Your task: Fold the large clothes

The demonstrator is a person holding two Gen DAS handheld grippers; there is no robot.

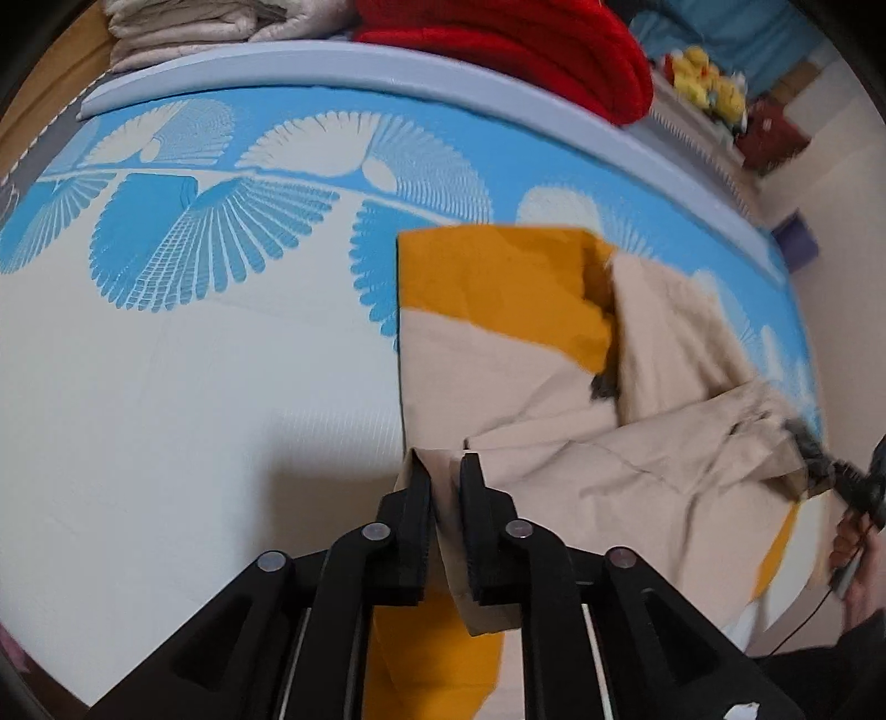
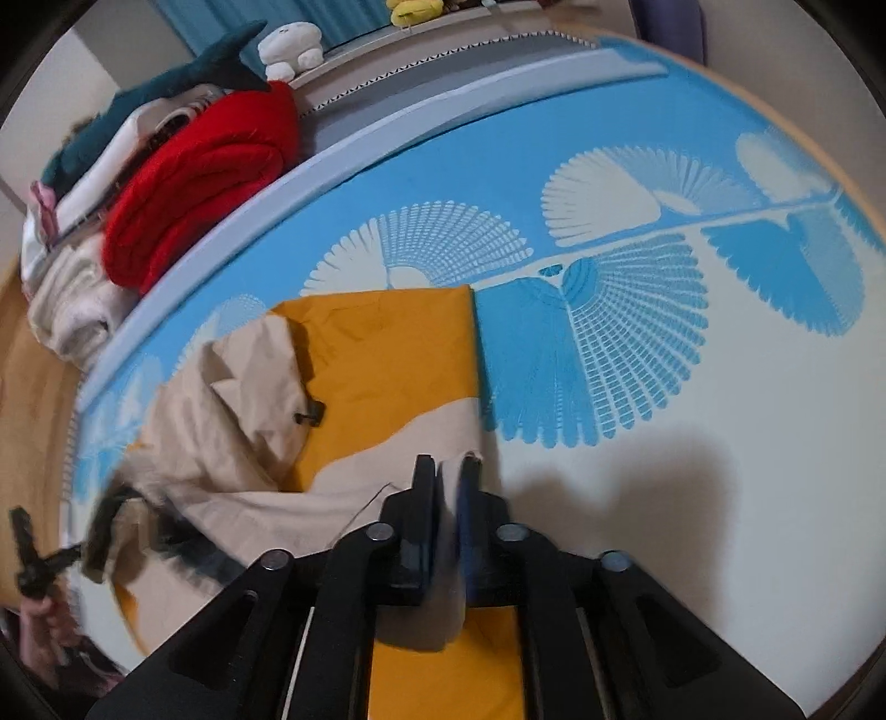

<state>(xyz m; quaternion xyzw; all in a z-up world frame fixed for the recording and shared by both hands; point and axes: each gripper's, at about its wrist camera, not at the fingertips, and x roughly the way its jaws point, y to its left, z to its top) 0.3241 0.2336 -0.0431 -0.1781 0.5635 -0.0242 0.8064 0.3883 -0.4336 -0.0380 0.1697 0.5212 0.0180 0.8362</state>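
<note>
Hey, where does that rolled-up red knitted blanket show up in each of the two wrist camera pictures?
Left wrist view: the rolled-up red knitted blanket sits at the top, right of centre, beyond the mat's grey edge.
Right wrist view: the same blanket lies at upper left, under a dark teal plush shark.
Shared landmark: the beige and mustard-yellow garment on the blue and white fan-patterned mat.

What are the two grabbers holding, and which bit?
Each has an edge fold of the beige and orange garment between its jaws; whether the left gripper and right gripper still pinch it cannot be told.
</note>
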